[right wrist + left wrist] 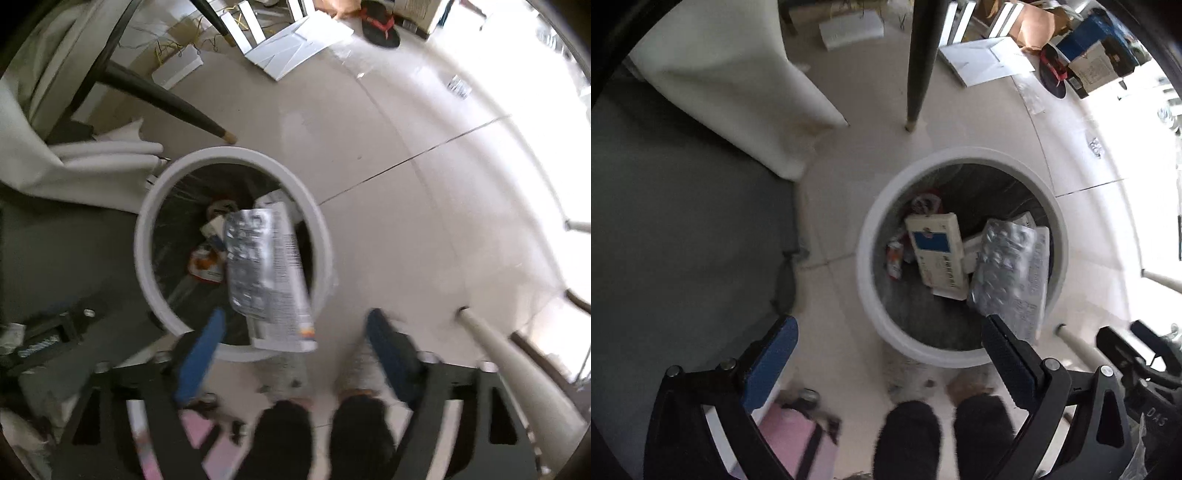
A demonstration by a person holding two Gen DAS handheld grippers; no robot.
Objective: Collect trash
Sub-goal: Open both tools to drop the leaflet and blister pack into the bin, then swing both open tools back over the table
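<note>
A round white trash bin [866, 258] stands on the tiled floor, lined with a dark bag. Inside lie a cream box with a blue label [936, 254] and small wrappers. A silver foil packet [1008, 273] is over the bin's right side; in the right wrist view the same packet [266, 273] hangs in the air above the bin [146, 254], free of both fingers. My left gripper [886, 354] is open and empty just above the bin's near rim. My right gripper [295, 350] is open, fingers either side of the near rim.
A dark table leg [919, 62] stands behind the bin. A grey tablecloth [683, 240] and a white sheet [731, 81] hang at the left. Flat cardboard and boxes [990, 59] lie at the far side. The person's legs [942, 439] are below. A white pole [517, 369] is at the right.
</note>
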